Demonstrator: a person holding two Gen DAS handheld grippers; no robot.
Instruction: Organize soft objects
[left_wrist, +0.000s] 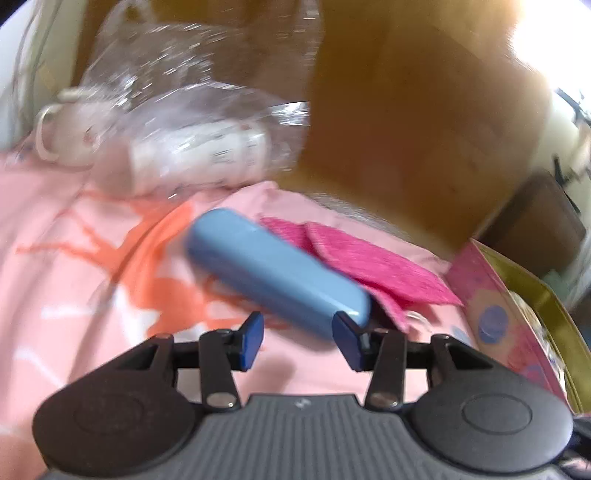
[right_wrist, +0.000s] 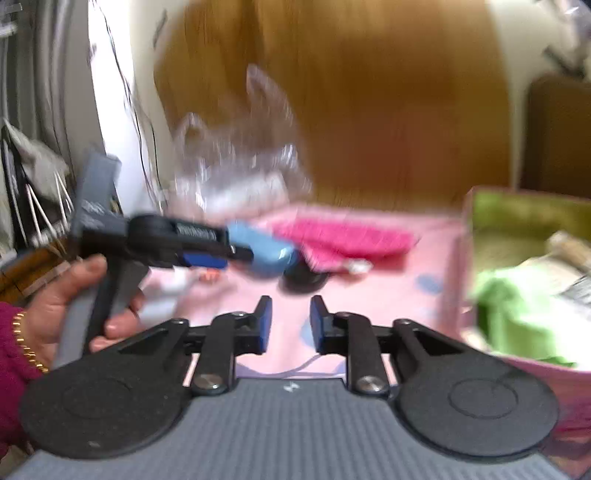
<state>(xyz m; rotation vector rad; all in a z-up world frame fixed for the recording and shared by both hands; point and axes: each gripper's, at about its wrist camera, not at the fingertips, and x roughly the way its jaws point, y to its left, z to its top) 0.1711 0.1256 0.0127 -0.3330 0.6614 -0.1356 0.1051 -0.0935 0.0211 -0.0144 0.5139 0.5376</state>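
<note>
Here the left hand-held gripper (left_wrist: 298, 334) reaches low over a bed (left_wrist: 55, 280) spread with a pink sheet printed in orange. Its blue pads (left_wrist: 252, 339) stand apart and press on nothing; a light blue case (left_wrist: 273, 269) lies slantwise on the sheet, its near end just beyond the right-side pad, and whether that pad touches it cannot be told through the blur.

Seen from the right wrist camera, a person's left hand (right_wrist: 70, 306), in a dark red sleeve with a gold bracelet, grips the handle of that tool, which points nearly level across the bed toward the case.

The right hand-held gripper (right_wrist: 291, 321) is released too, its pads a narrow gap apart with only the sheet showing between them, tilted somewhat downward.

Behind the case lies a folded bright pink cloth (left_wrist: 373, 258), touching the case's far side. Toward the headboard (left_wrist: 399, 110), a crumpled clear plastic bag (left_wrist: 192, 129) holds a white bottle-like item; a white cup (left_wrist: 70, 125) stands at the left beside it.

At the right edge of the bed sits an open box (right_wrist: 517, 206), pink outside and olive inside, with a green soft item (right_wrist: 517, 314) in it.
</note>
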